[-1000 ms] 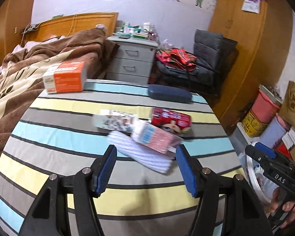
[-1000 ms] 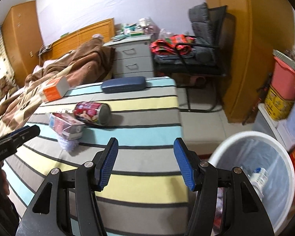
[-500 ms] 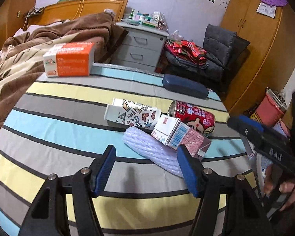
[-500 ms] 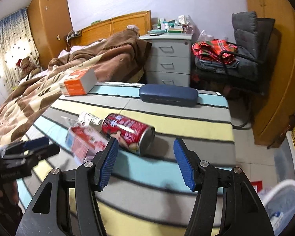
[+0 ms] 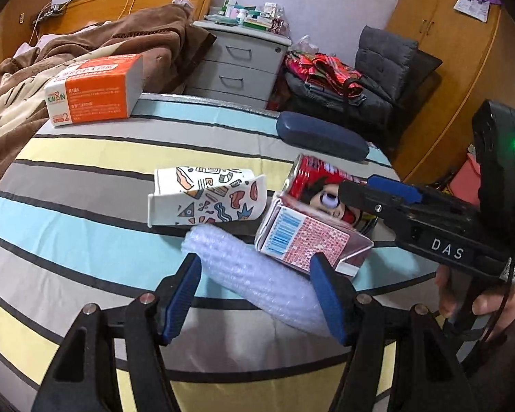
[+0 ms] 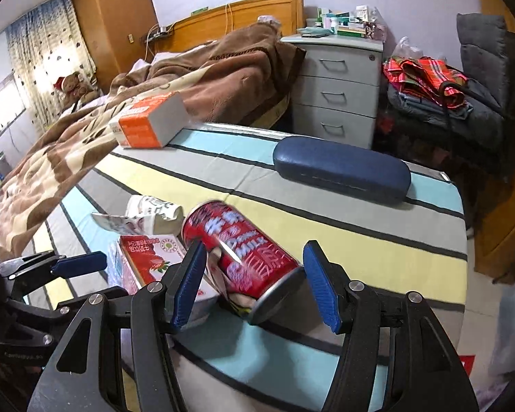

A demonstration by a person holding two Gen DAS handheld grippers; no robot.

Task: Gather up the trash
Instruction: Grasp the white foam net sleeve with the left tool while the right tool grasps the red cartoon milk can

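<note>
Jaws spread wide, right hand-held gripper point(image 6: 254, 285) straddles red can point(image 6: 243, 261); left hand-held gripper point(image 5: 257, 292) likewise over bubble-wrap roll point(image 5: 254, 274).

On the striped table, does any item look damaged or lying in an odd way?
Yes. The patterned white paper carton is squashed flat, its open end torn. The red drink can lies on its side between the right gripper open jaws, against the pink strawberry milk box, also lying down.

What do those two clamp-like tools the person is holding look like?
Both the left gripper and right gripper are black frames with silver bolts and two ribbed blue finger pads. The right one, seen from the left camera, bears white "DAS" lettering, a green light and a thin cable.
</note>
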